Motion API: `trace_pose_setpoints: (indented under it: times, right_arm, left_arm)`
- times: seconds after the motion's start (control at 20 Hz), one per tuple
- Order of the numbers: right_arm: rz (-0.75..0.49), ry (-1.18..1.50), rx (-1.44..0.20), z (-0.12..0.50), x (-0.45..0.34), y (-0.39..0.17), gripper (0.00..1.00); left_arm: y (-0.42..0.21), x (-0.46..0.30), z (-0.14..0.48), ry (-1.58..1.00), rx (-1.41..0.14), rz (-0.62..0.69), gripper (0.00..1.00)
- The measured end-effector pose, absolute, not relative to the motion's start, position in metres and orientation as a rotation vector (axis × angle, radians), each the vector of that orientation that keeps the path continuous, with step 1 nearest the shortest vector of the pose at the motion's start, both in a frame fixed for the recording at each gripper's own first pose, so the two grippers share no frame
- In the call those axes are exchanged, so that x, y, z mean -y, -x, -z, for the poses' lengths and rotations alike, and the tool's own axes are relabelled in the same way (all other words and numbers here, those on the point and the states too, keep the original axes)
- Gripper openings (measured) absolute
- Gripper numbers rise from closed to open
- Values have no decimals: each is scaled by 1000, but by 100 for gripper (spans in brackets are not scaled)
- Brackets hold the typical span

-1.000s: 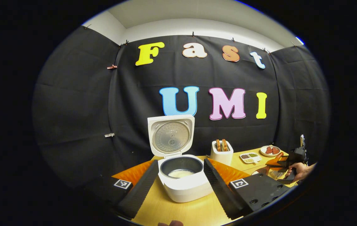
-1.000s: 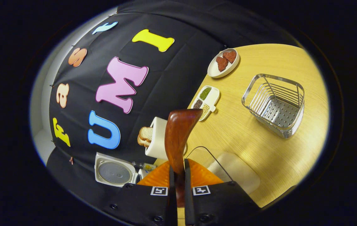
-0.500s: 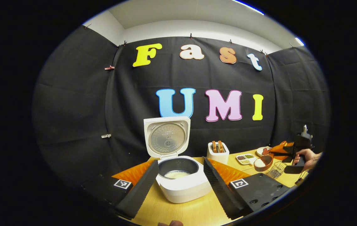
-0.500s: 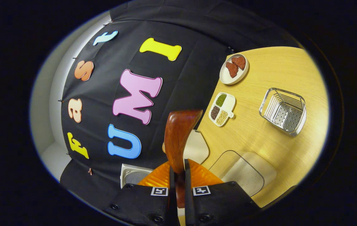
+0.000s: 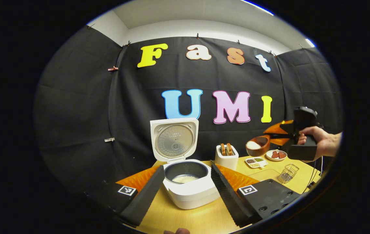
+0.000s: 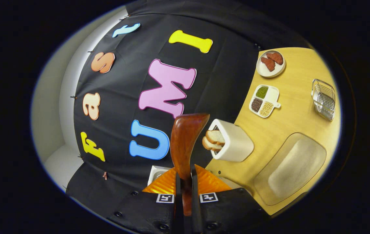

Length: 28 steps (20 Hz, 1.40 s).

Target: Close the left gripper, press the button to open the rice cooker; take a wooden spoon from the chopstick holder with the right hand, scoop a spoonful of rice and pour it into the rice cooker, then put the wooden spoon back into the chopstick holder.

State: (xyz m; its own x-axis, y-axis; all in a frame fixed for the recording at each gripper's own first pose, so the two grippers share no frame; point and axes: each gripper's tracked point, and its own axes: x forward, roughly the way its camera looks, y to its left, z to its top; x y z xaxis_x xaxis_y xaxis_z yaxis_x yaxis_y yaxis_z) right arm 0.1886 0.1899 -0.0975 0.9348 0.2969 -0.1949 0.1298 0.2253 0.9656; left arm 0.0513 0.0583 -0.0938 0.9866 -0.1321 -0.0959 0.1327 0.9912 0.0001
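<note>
One spoonful of rice [image 5: 252, 145] sits heaped in the wooden spoon [image 5: 257, 146], carried high above the tabletop [image 5: 201, 219], right of the rice cooker [image 5: 188, 182], lid up. Right hand-held gripper [image 6: 185, 190] clamped on the spoon handle; left hand-held gripper [image 5: 185, 187] fingers spread apart, flanking the cooker. Risk: any roll of the wrist in transit spills rice by the toaster [image 5: 226, 157].

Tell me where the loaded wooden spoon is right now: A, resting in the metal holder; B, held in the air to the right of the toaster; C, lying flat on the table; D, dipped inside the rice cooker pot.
B: the wooden spoon, carrying white rice, hangs above the table beside the toaster.
</note>
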Motion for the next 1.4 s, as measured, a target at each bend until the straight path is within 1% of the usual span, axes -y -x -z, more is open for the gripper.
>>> trace_pose_setpoints:
  times: [0.1, 0.25, 0.55, 0.8, 1.0, 1.2, 1.4]
  right_arm:
    - [-169, -1333, -365, 80, -220, -201, 13]
    - [-196, -1316, -378, 71, -262, -218, 13]
    - [-186, -1274, -446, 92, -328, -247, 13]
    - [-161, -1098, -433, 112, -357, -279, 13]
    - [-201, -896, -428, 115, -381, -295, 14]
    - [-234, -767, -439, 121, -405, -305, 13]
    - [-290, -605, -420, 128, -423, -299, 13]
  left_arm:
    - [-51, -63, 94, 0, -96, 124, 98]
    - [-49, -67, 100, 14, -105, 109, 99]
    - [-45, -83, 106, 19, -116, 76, 98]
    - [-42, -96, 113, 5, -123, 62, 98]
    - [-40, -104, 124, 21, -146, 54, 99]
    - [-41, -110, 132, 42, -172, 39, 98]
    - [-43, -109, 133, 48, -172, 39, 98]
